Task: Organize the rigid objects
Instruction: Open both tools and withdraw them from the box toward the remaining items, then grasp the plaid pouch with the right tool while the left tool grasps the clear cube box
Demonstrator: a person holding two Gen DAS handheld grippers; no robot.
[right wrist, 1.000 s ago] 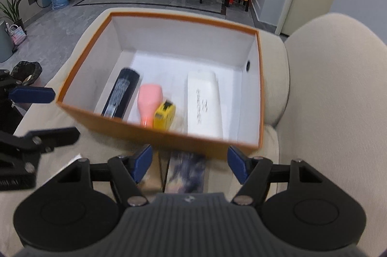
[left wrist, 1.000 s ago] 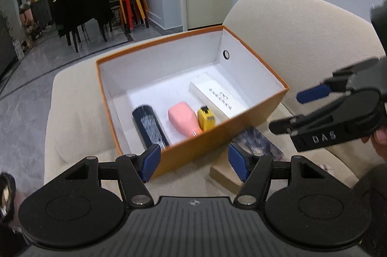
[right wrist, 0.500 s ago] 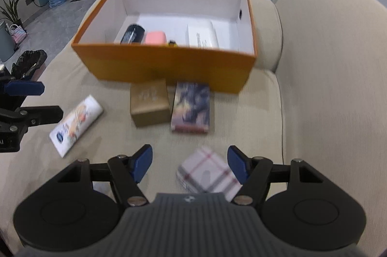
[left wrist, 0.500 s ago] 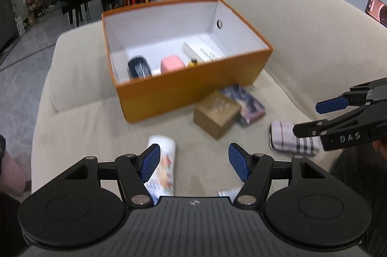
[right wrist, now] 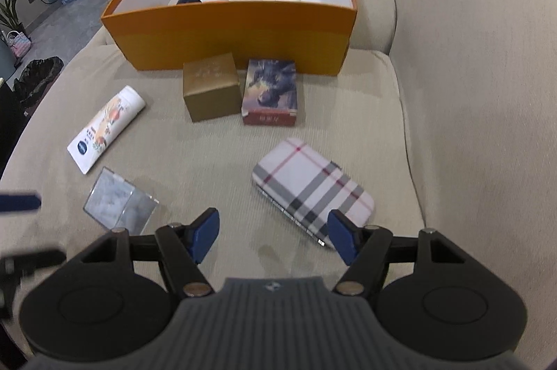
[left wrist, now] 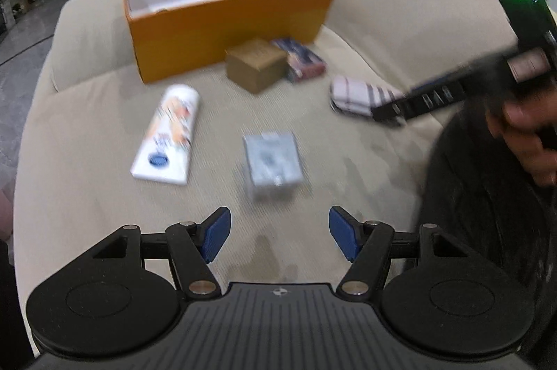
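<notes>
Your left gripper and right gripper both hang above the sofa seat with jaws spread wide and nothing between them. The orange box sits at the seat's back edge. Just in front of it stand a gold box and a dark printed box, side by side. The white tube lies toward the seat's left edge, the clear case near the front-left, and the plaid case near your right gripper.
</notes>
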